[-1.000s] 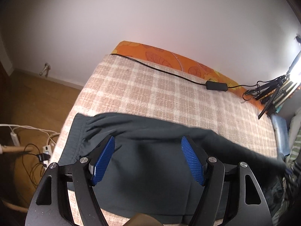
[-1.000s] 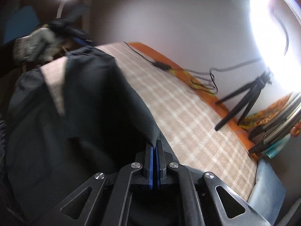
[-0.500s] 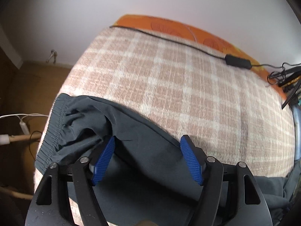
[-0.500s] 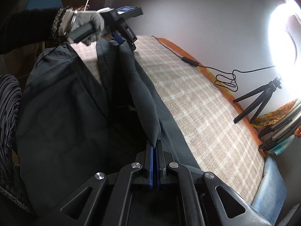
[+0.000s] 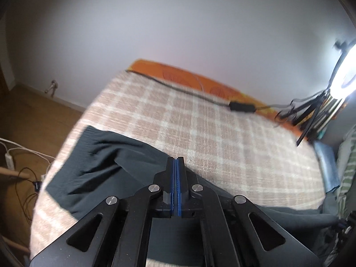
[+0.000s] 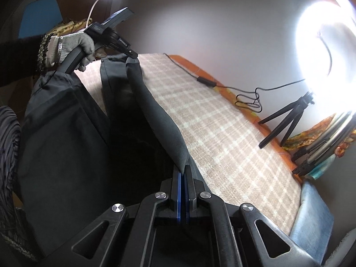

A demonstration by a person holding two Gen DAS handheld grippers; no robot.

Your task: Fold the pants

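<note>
Pants (image 6: 66, 146), dark grey and long, lie stretched along the near edge of the bed (image 5: 222, 138), whose tan checked blanket stays bare on the far side up to the orange strip by the wall. From my right wrist view one leg drapes flat on the left, while a raised ridge of fabric runs from my right claw (image 6: 183, 191) up to my left claw (image 6: 131, 54) at the waistband end. My left hand (image 6: 73, 46), gloved, holds that handle over the gathered waistband.

What changed: half a second ago my left claw stood wide with cloth lying between its blue pads; its jaws have just been closing and now the pads meet. In the left wrist view (image 5: 176, 178) the dark cloth runs in under them, and in the right wrist view the fabric peaks at its tip, so I judge it has pinched the pants near the waistband, though the bite itself is hidden. My right claw is fully closed on the leg fabric, pinched between its pads.

With both ends gripped, I read the pants as ready to be lifted or carried over for the lengthwise fold. The risk is a thin bite slipping under tension.

A black cable with an inline box (image 5: 242, 107) lies across the far blanket, and a small tripod (image 6: 287, 120) stands there too, both well apart from the pants.
</note>
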